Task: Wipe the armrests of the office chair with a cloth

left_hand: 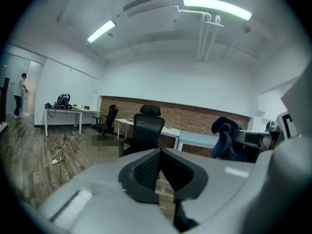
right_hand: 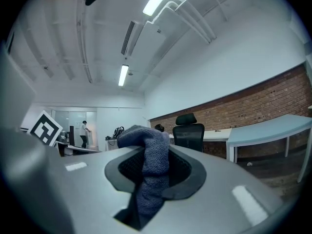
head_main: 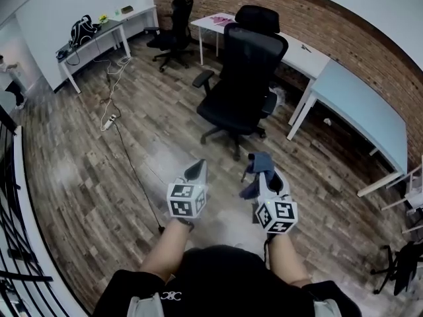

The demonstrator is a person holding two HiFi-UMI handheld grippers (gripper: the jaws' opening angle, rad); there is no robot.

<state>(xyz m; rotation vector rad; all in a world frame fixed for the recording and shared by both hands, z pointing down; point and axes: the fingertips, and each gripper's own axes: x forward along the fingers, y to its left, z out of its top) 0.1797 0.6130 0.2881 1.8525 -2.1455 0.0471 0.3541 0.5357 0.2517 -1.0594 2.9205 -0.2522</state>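
Cloth (right_hand: 155,165) pinched in right tool (head_main: 262,170); left tool (head_main: 197,170) closed on nothing, both short of office chair (head_main: 244,78)

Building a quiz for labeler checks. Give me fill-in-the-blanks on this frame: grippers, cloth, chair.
1. The right gripper is ____ on the blue cloth.
2. The left gripper, jaws together, holds ____.
3. The office chair nearest the grippers is ____ in colour, and neither gripper touches it.

Missing words: shut; nothing; black.
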